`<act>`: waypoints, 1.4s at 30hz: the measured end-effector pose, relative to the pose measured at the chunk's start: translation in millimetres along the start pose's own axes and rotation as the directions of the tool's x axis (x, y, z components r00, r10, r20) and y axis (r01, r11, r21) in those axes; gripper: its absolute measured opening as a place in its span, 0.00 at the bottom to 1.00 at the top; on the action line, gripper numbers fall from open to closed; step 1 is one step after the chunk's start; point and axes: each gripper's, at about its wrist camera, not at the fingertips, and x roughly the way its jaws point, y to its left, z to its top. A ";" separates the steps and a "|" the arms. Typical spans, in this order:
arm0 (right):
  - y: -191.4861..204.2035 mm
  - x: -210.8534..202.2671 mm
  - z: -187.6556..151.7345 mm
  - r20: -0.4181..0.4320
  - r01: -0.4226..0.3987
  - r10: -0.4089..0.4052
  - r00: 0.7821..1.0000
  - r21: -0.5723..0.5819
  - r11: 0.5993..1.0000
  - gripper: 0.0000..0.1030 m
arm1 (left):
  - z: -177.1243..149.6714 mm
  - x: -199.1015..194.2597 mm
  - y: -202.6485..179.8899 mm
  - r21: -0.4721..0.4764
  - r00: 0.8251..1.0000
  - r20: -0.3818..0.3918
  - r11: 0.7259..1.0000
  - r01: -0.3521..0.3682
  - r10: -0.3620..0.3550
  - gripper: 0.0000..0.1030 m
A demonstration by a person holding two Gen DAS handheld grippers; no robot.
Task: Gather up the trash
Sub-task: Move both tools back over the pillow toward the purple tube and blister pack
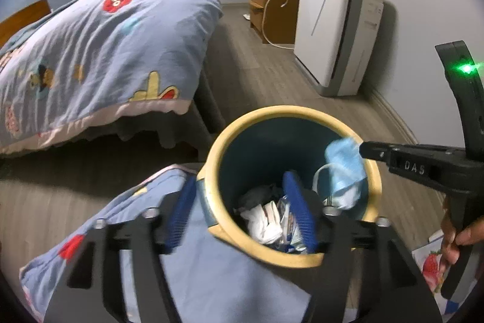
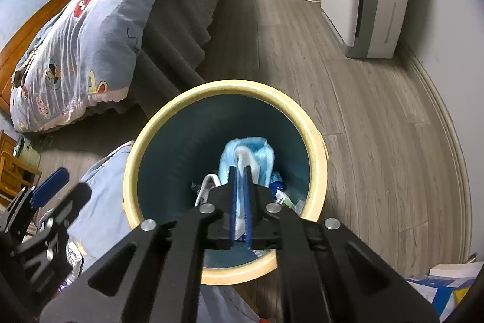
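A round trash bin with a cream rim (image 1: pixel 230 135) (image 2: pixel 157 123) and dark teal inside stands on the floor, holding white wrappers and paper (image 1: pixel 272 224). My right gripper (image 2: pixel 240 171) (image 1: pixel 363 149) is shut on a light blue face mask (image 2: pixel 257 153) (image 1: pixel 345 168) and holds it over the bin's open mouth, near the right side of the rim. My left gripper (image 1: pixel 240 205) is open; its two blue-padded fingers (image 1: pixel 181 211) straddle the bin's near left rim, one outside and one inside. It also shows at the left edge of the right wrist view (image 2: pixel 50 186).
A bed with a blue cartoon quilt (image 1: pixel 99 50) lies left, its corner hanging beside the bin (image 1: pixel 145 232). A white air purifier (image 1: pixel 335 29) stands at the right wall beyond the bin, a wooden cabinet (image 1: pixel 272 8) behind it. Papers or boxes (image 2: pixel 447 283) lie at lower right.
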 end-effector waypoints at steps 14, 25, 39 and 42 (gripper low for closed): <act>28.7 -31.4 9.2 0.111 0.026 -0.021 0.994 -0.049 0.998 0.94 | -33.2 -49.2 44.9 -0.037 0.995 -0.014 0.994 -0.101 0.100 0.93; 96.0 -52.4 -0.2 0.138 0.042 -0.016 0.990 -0.188 0.981 0.94 | -80.1 -136.6 117.0 -0.084 0.976 -0.030 0.972 -0.218 0.217 0.93; 214.6 -69.0 -57.6 0.050 -0.074 0.101 0.994 -0.384 0.920 0.94 | -163.3 -208.2 194.6 -0.221 0.940 -0.099 0.913 -0.341 0.327 0.94; 242.1 -69.7 -80.2 0.011 -0.105 0.122 0.992 -0.443 0.890 0.94 | -183.8 -203.9 205.7 -0.207 0.925 -0.145 0.904 -0.375 0.351 0.94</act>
